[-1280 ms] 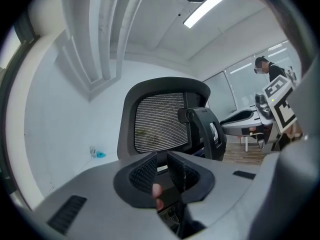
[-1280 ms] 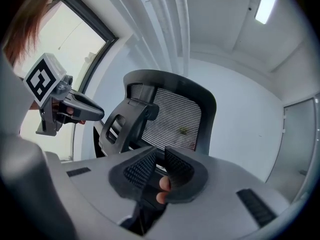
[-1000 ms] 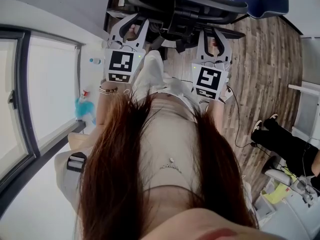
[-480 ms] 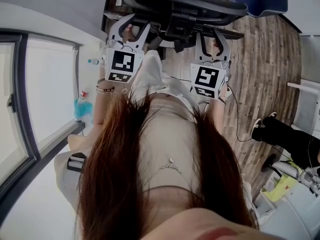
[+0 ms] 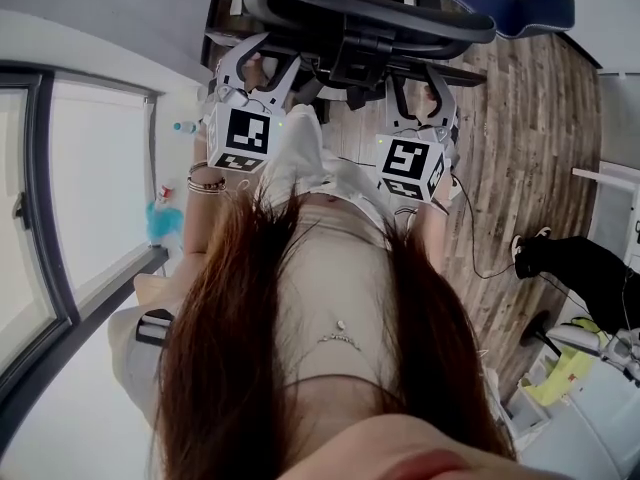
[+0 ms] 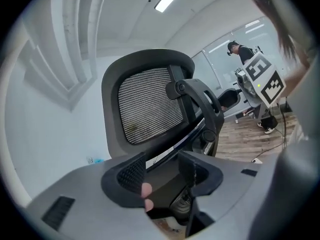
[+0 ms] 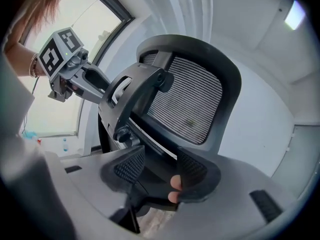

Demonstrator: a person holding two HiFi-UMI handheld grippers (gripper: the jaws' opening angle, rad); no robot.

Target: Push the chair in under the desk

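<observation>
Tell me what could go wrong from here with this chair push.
1. The jaws of the left gripper and the right gripper have just been opening. Part of the black mesh-back office chair sits between each pair, ungripped, so a push now may slip off or swivel it.
2. The thin black cable on the wood-plank floor at the person's right could catch a foot on stepping forward.

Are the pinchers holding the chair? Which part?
Nothing. Left gripper and right gripper jaws have just been opening; part of the chair sits between them, not pressed.
</observation>
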